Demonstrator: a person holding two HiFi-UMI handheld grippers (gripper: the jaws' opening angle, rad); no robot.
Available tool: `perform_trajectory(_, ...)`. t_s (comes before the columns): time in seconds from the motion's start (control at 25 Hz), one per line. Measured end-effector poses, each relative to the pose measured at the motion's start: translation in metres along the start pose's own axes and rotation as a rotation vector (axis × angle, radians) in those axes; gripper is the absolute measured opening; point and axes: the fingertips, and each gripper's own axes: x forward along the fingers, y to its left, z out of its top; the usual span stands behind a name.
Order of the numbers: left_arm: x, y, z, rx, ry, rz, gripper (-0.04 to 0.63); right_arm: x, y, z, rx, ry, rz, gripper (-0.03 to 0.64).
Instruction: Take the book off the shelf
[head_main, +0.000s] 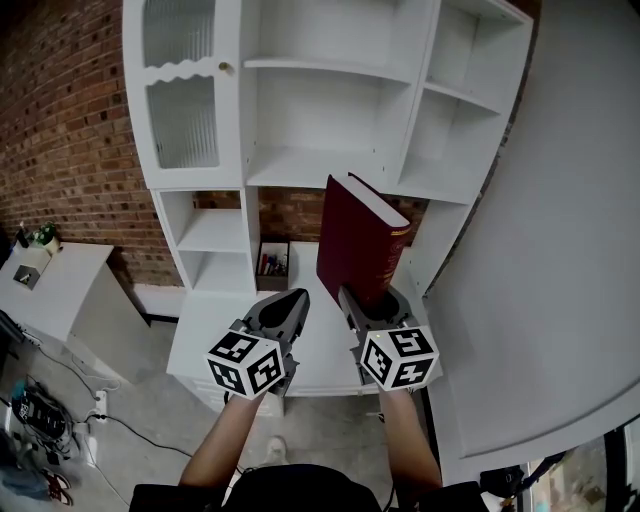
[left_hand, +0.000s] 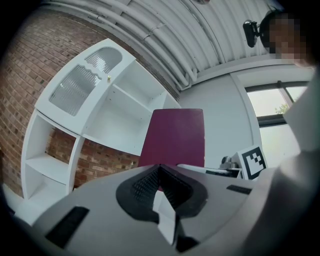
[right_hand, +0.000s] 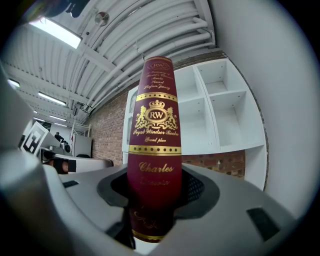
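Observation:
A dark red hardback book with gold lettering on its spine stands upright in my right gripper, clear of the white shelf unit. In the right gripper view the spine rises from between the jaws of that gripper, which press on the book's lower end. My left gripper hovers just left of the book at the same height, shut with nothing in it. The left gripper view shows its closed tips and the book's plain cover beyond them.
The shelf unit's compartments look bare, apart from a small box of pens in a lower niche. A white counter lies under the grippers. A low white cabinet stands at left, with cables on the floor. A white wall closes the right.

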Motion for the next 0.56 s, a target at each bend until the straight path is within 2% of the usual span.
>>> perform_trajectory(0.56, -0.0032, 0.0003, 0.0053, 0.011, 0.002, -0.003, 0.017, 0.0014, 0.0056, 0.0041, -0.003, -0.007, 0.006, 0.229)
